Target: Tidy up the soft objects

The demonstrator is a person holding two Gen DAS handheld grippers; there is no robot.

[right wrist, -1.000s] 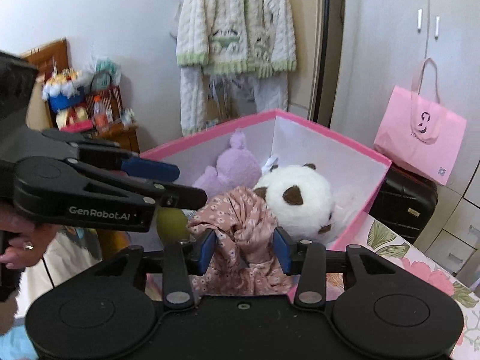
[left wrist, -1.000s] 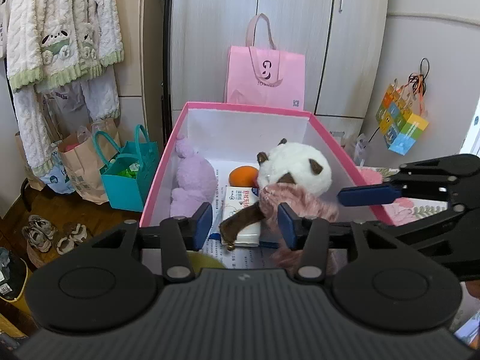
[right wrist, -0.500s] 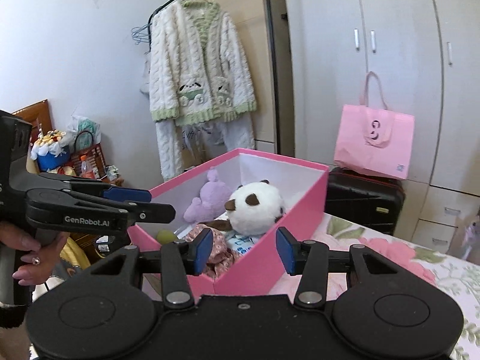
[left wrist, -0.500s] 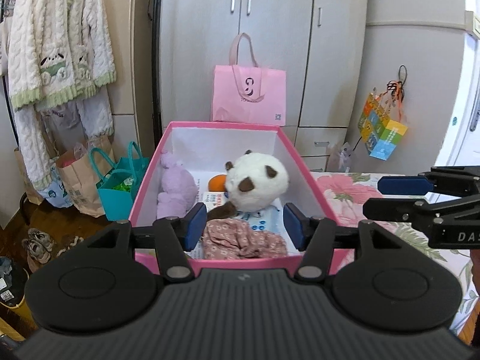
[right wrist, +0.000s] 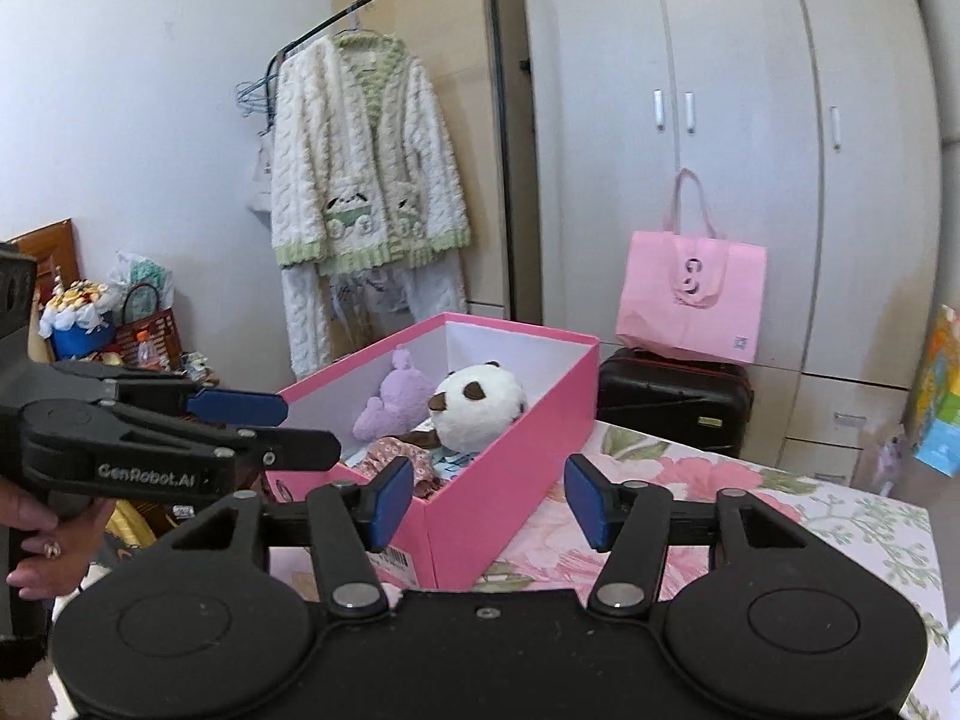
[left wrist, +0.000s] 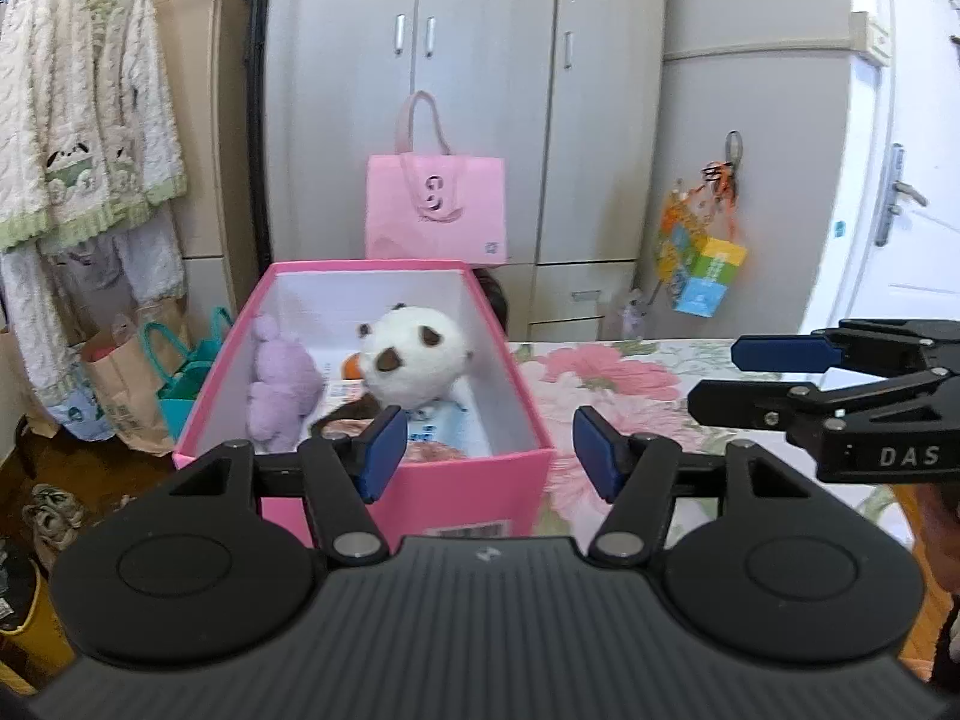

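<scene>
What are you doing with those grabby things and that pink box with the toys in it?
A person is tidying soft things into the pink box with a grabbing tool in each hand. The panda plush, the purple plush and the flowery pink cloth lie inside it. The left tool and the right tool are open and hold nothing; their jaws have just been opening, and both sit short of the box.
</scene>
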